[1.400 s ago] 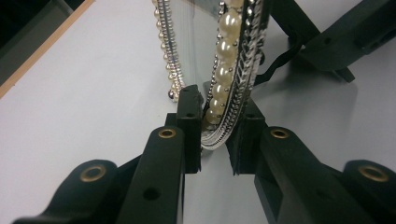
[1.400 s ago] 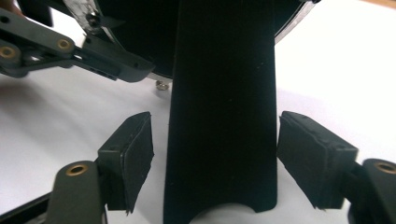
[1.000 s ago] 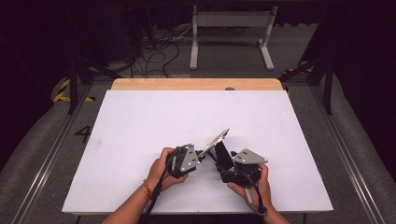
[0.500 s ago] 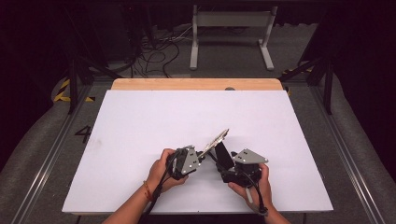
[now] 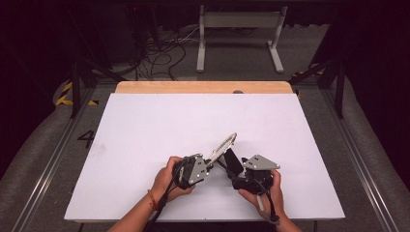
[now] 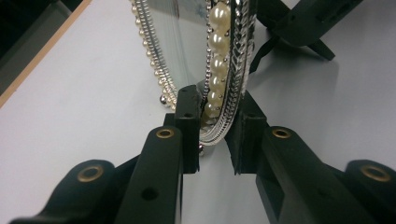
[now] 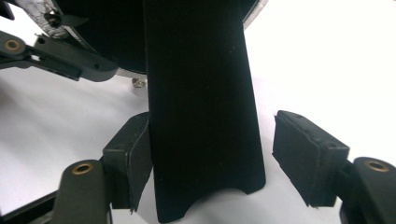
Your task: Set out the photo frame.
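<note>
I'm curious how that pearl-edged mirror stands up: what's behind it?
Behind the mirror a black stand flap slopes down to the white table, between the right gripper's open jaws. The left gripper grips the mirror's rim. The flap covers most of the mirror's back, including its hinge.

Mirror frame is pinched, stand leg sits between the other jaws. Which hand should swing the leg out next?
Right, probably. The right gripper straddles the black stand leg, one pad touching, the other apart, so it only needs to close. The left gripper is clamped on the mirror rim, steadying it.
</note>
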`<state>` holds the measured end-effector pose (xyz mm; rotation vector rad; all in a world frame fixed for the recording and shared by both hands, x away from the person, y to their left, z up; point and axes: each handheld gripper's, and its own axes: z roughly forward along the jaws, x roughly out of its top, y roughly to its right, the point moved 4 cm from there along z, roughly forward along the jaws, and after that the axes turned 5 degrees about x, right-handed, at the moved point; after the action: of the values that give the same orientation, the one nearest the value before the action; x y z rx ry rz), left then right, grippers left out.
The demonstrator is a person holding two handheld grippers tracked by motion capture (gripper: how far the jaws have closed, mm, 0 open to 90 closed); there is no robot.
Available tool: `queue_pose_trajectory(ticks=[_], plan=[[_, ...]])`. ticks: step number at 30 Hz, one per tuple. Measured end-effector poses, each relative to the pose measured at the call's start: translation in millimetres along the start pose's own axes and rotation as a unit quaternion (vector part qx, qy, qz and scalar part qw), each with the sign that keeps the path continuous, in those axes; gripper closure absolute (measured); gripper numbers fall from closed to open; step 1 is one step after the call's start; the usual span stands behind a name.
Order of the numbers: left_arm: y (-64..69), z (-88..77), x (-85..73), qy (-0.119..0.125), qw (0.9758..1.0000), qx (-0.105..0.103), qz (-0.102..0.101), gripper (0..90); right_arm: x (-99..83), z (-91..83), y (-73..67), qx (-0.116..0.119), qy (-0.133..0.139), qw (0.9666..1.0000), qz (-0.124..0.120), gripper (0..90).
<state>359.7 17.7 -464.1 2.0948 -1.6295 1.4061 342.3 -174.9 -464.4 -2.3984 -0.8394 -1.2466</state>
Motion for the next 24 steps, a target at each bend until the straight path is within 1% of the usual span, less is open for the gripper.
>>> queue_pose_trajectory(ticks=[2, 3, 5, 6, 8, 10, 11, 12, 15, 17, 18, 19, 20, 23, 24], plan=[[0.0, -0.7, 0.7, 0.004, 1.0, -0.004, 0.007, 75.6, -0.5, -1.1, 1.0, 0.0, 0.0, 1.0, -0.001, 31.3], [0.7, -1.3, 1.0, 0.005, 1.0, -0.007, 0.005, 75.7, -0.9, -2.0, 1.9, -0.003, -0.001, 1.0, -0.001, 32.0], [2.0, -2.0, 1.6, 0.009, 0.9999, -0.009, 0.007, 75.4, -1.2, -3.1, 2.8, -0.005, 0.001, 1.0, 0.0, 32.8], [2.3, -2.3, 1.9, 0.011, 0.9999, -0.009, 0.005, 75.5, -1.4, -4.1, 4.0, -0.008, 0.001, 1.0, -0.001, 33.5], [3.4, -3.7, 2.1, 0.014, 0.9998, -0.014, -0.001, 75.2, -2.2, -5.4, 5.7, -0.009, 0.0, 1.0, 0.003, 34.0], [3.4, -4.9, 2.9, 0.018, 0.9997, -0.015, 0.006, 75.4, -2.8, -6.6, 6.7, -0.008, 0.001, 1.0, 0.003, 36.0], [4.2, -5.9, 3.5, 0.024, 0.9995, -0.02, 0.002, 74.7, -2.9, -7.0, 6.9, -0.009, 0.0, 1.0, 0.002, 36.3], [3.4, -6.5, 4.1, 0.028, 0.9994, -0.021, 0.004, 74.7, -2.9, -7.2, 6.9, -0.009, 0.001, 1.0, 0.0, 36.5], [3.3, -8.3, 5.1, 0.036, 0.999, -0.025, -0.002, 74.1, -3.1, -7.3, 7.0, -0.008, 0.001, 1.0, 0.0, 37.0], [2.8, -9.2, 5.4, 0.036, 0.9991, -0.023, 0.001, 73.6, -3.2, -7.5, 6.9, -0.007, 0.001, 1.0, 0.001, 37.5], [2.3, -9.9, 5.8, 0.037, 0.999, -0.026, 0.003, 73.8, -3.1, -7.7, 6.7, -0.007, 0.001, 1.0, 0.0, 37.7], [2.6, -10.4, 6.2, 0.04, 0.9988, -0.027, -0.001, 73.9, -3.2, -7.9, 6.3, -0.005, 0.003, 1.0, 0.001, 38.3], [2.7, -11.1, 7.1, 0.041, 0.9989, -0.023, -0.003, 73.9, -3.2, -8.4, 6.0, -0.004, 0.006, 1.0, 0.004, 38.3], [2.9, -12.0, 8.9, 0.046, 0.9986, -0.026, 0.0, 75.5, -4.1, -9.6, 6.2, -0.004, 0.004, 1.0, 0.002, 37.5], [3.6, -11.4, 9.7, 0.043, 0.9988, -0.022, 0.003, 75.5, -5.1, -9.2, 6.5, -0.002, 0.003, 1.0, 0.004, 37.4]])
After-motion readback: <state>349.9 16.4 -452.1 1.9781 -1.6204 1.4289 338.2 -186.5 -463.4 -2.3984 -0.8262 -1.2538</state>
